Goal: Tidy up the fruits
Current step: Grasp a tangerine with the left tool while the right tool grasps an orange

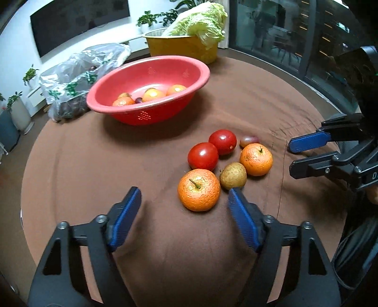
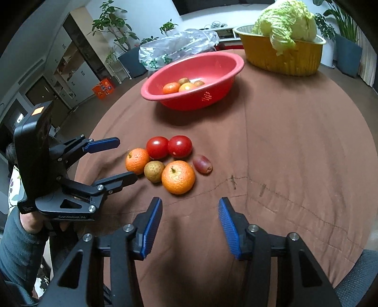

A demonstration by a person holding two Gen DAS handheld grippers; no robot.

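A cluster of loose fruit lies on the brown cloth: two oranges (image 1: 199,190) (image 1: 256,159), two red tomatoes (image 1: 202,156) (image 1: 222,141), a small brown fruit (image 1: 233,176) and a reddish grape (image 1: 248,141). A red basket (image 1: 148,70) behind them holds several oranges and small fruits. My left gripper (image 1: 184,200) is open and empty, just short of the near orange. My right gripper (image 2: 190,207) is open and empty, a little short of the other orange (image 2: 178,177). Each gripper shows in the other's view, the left (image 2: 122,159) and the right (image 1: 290,155).
A yellow tub (image 1: 184,46) with a cabbage (image 1: 200,21) stands at the table's far side. A clear plastic bag (image 1: 78,75) with dark fruit lies left of the red basket. The round table's edge curves close on the right.
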